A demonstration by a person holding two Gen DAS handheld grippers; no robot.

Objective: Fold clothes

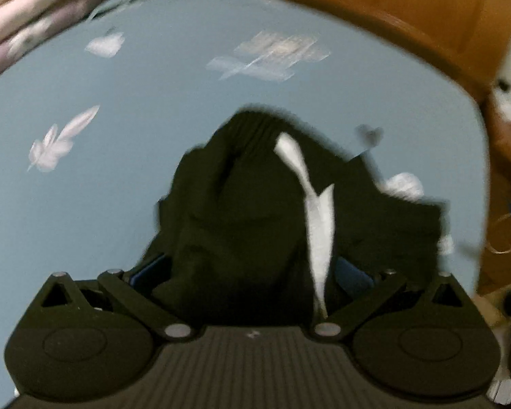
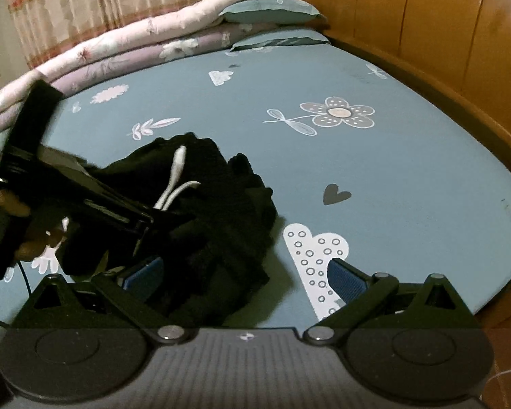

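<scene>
The left gripper is hard to see; the soft black garment fills its jaws. They look apart. Right gripper: jaws wide apart over the blue bed sheet.

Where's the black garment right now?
The black garment lies bunched on the blue bedsheet, left of the heart print, between both hand-held grippers.
</scene>
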